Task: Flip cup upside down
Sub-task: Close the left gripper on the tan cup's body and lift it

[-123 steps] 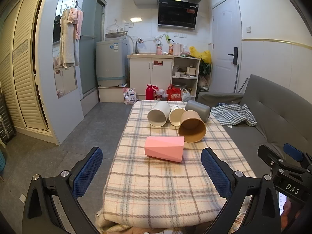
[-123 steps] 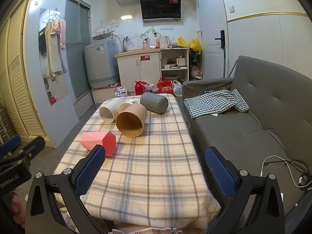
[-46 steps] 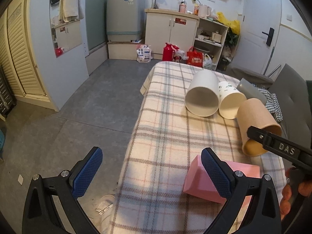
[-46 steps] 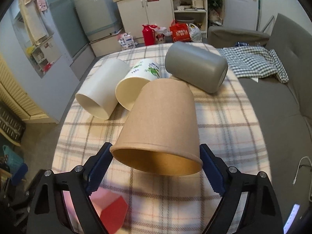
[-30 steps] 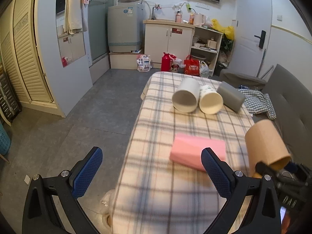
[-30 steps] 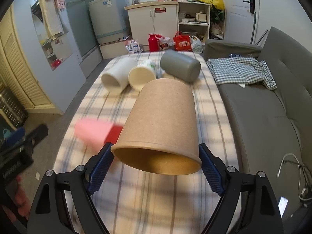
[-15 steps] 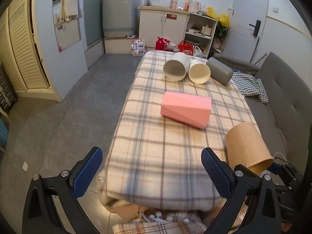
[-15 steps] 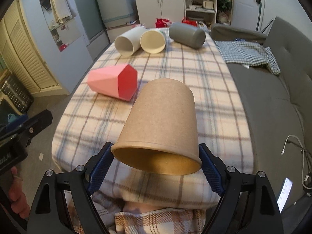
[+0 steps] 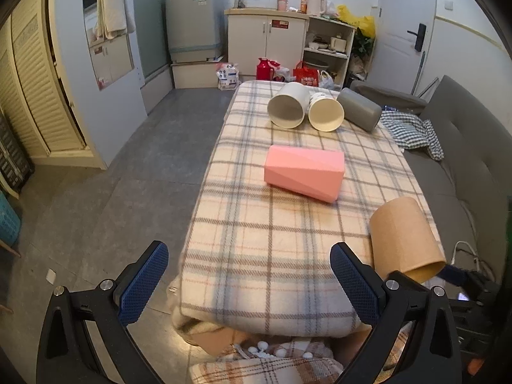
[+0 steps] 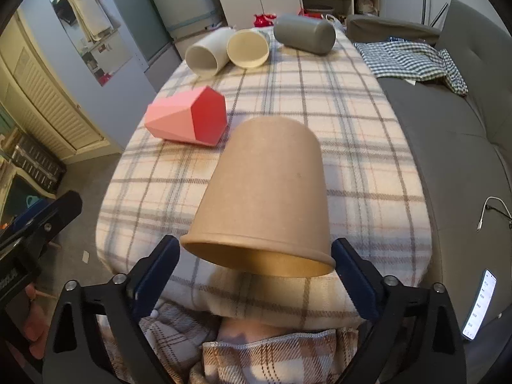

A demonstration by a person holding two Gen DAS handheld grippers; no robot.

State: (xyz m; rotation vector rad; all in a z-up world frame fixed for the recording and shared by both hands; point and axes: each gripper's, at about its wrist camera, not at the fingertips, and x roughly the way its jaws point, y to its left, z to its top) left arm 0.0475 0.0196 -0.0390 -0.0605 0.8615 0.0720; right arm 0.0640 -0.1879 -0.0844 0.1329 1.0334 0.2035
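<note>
My right gripper point(image 10: 256, 275) is shut on a brown paper cup point(image 10: 265, 192), gripping it near the rim; the cup's closed bottom points away from me and its mouth faces me. It hangs over the near end of the plaid-covered table point(image 10: 368, 166). In the left wrist view the same cup point(image 9: 403, 233) is tilted above the table's near right corner. My left gripper point(image 9: 246, 275) is open and empty, at the table's near left edge.
A pink faceted cup point(image 9: 304, 172) lies on its side mid-table, also in the right wrist view point(image 10: 188, 118). A white cup point(image 9: 286, 105), a cream cup point(image 9: 326, 115) and a grey cup point(image 9: 360, 110) lie at the far end. A grey sofa point(image 9: 473, 160) runs along the right.
My right gripper has carried the brown cup back to the table's near end and tipped it more bottom-up. My left gripper has pulled back a little.
</note>
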